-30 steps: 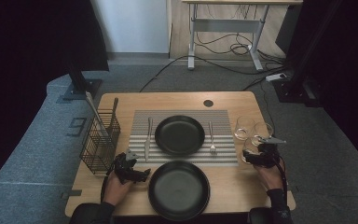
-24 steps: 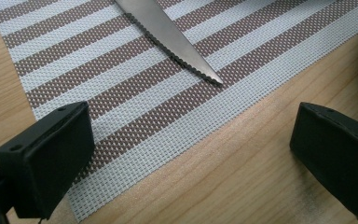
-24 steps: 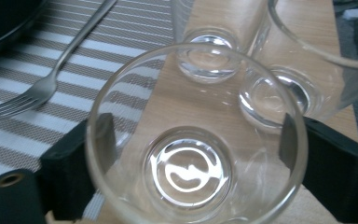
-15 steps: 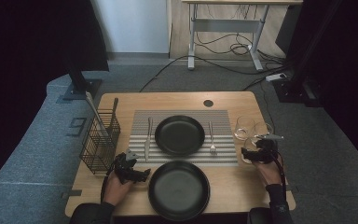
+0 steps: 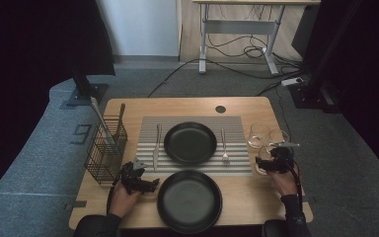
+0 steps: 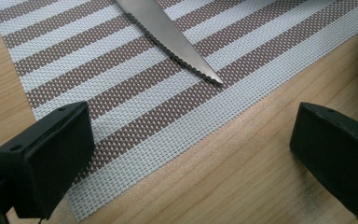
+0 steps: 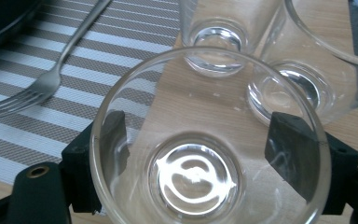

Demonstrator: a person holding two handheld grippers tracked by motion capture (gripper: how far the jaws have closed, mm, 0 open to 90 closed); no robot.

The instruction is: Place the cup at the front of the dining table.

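The right tool (image 7: 200, 154) has its jaws either side of a clear glass (image 7: 205, 177), apparently gripping it. The left tool (image 6: 191, 154) gapes open near a knife (image 6: 168, 35) on the striped mat (image 6: 121, 107).

One marking is legible: a pale figure resembling "9" or "g" on the grey floor (image 5: 29, 163), just left of the wire basket (image 5: 104, 150). No other text, label, brand or number can be read.
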